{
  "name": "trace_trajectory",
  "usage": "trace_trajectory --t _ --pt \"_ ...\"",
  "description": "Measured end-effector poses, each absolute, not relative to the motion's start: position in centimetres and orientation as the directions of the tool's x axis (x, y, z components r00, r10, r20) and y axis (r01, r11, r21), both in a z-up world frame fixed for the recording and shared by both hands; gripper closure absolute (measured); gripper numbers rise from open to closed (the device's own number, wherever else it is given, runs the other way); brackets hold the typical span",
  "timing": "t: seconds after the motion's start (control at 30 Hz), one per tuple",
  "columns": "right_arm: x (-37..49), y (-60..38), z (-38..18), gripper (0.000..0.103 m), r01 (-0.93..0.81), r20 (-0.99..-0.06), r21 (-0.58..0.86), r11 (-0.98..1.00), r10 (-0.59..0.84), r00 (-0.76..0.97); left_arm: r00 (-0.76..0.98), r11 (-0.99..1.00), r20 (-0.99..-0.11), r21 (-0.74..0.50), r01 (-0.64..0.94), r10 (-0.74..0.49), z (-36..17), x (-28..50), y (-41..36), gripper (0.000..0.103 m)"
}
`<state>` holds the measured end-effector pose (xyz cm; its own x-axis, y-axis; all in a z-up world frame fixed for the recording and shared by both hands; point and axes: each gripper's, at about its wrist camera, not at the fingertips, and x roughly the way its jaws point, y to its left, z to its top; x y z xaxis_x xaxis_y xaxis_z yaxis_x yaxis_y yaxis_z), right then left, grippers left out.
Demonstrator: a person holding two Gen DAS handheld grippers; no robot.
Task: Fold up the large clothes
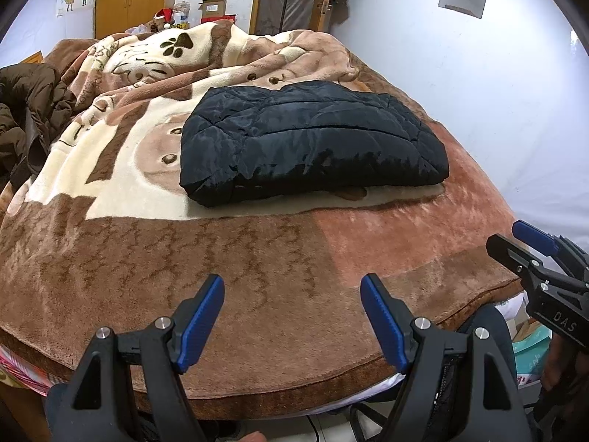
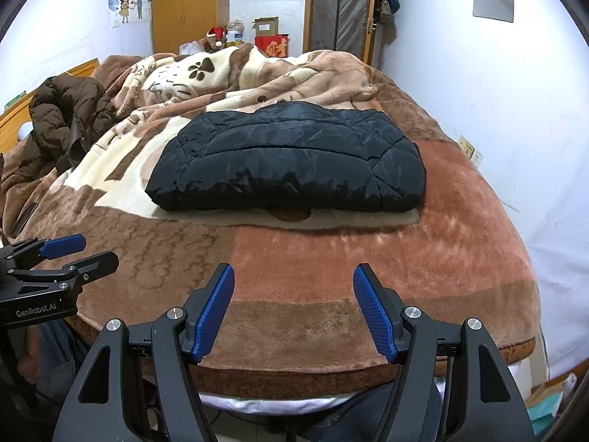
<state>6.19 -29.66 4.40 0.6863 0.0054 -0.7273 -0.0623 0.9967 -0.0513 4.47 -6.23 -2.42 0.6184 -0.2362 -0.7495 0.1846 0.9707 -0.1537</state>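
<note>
The black jacket (image 2: pixel 287 158) lies folded on the blanket (image 2: pixel 331 258), at twelve o'clock from the right gripper (image 2: pixel 293 309), long side going left to right. The left gripper (image 1: pixel 292 316) sees it at one o'clock. Both grippers are wide apart, holding nothing.

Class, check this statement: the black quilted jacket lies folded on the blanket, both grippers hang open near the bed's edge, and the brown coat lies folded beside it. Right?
Not quite. The right wrist view shows the brown coat lying crumpled, not folded. The black quilted jacket is folded on the blanket; left gripper and right gripper are open.
</note>
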Motion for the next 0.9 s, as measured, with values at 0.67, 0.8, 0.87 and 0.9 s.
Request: trace_trajectory --t 0.67,0.8,0.87,0.9 --pt "6.21 -29.69 4.4 0.036 -0.06 -0.728 -0.054 0.997 0.001 0.686 0.623 0.968 -0.742 -0.153 0.201 -0.247 -1.99 4.15 -6.62 0.025" --pt "6.18 -29.7 4.36 0.036 -0.06 -0.727 -0.055 0.997 0.001 0.686 0.625 0.968 -0.742 -0.148 0.201 -0.243 -1.92 4.07 -6.7 0.025" --pt "6.18 -29.71 4.35 0.036 -0.06 -0.728 -0.054 0.997 0.001 0.685 0.623 0.967 -0.741 -0.153 0.205 -0.249 -1.86 4.03 -6.85 0.025" --pt "6.19 -29.7 4.34 0.036 -0.059 -0.729 -0.055 0.997 0.001 0.685 0.623 0.966 -0.741 -0.156 0.206 -0.253 -1.84 3.99 -6.87 0.025"
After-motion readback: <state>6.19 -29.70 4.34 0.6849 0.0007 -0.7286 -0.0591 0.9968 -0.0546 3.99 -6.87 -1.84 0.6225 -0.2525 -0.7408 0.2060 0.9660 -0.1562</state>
